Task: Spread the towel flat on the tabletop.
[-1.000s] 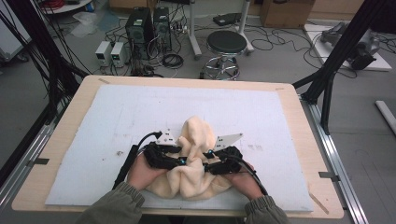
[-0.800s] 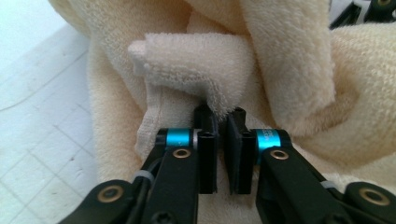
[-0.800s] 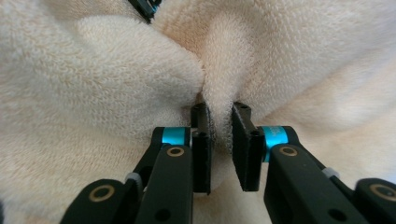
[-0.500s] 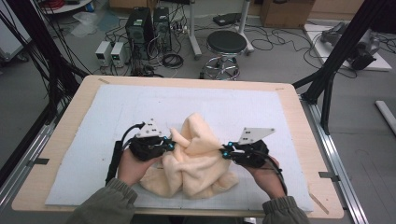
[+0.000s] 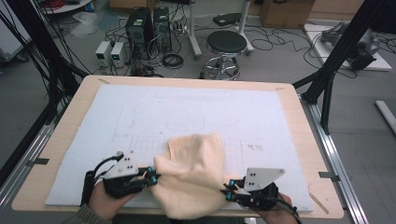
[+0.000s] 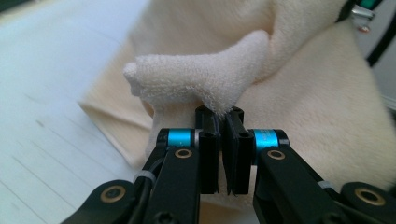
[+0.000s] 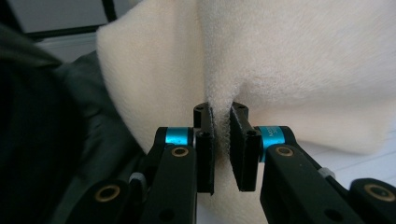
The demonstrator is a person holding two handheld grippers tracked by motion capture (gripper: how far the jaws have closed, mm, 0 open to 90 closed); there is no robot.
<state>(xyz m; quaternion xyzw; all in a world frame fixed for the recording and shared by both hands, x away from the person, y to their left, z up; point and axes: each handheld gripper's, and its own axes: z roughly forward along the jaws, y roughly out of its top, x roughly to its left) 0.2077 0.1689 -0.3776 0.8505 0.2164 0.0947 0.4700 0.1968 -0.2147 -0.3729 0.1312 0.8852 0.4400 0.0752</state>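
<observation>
Cream towel [image 5: 194, 179] hangs stretched between the two grippers at the near edge of the tabletop [image 5: 60, 140], its far part lying flat on the pale blue-white mat [image 5: 187, 112] and its near part sagging down past the table's edge. In the high view the left gripper [image 5: 152, 176] holds the towel's left side and the right gripper [image 5: 228, 191] holds its right side, each with a grey three-cornered plate on top and a hand beneath it.

In the left gripper view the left gripper's [image 6: 219, 121] jaws are pressed nearly together on a bunched fold of the towel [image 6: 299, 93], with a rolled nub of terry cloth sticking out to the left just above the tips. Behind it the fabric spreads over the mat [image 6: 42, 93], whose faint ruled lines show at the lower left.

In the right gripper view the right gripper's [image 7: 220, 119] jaws are closed on a pinched ridge of the towel [image 7: 303, 70], a thin wedge of pile caught between the pads, and the cloth fans out above and to the right. A dark sleeve [image 7: 56, 140] sits to the left of the jaws.

Beyond the tabletop, on the floor, stand a round black stool [image 5: 225, 44], a dark computer tower [image 5: 139, 23], and loose cables [image 5: 173, 59].
</observation>
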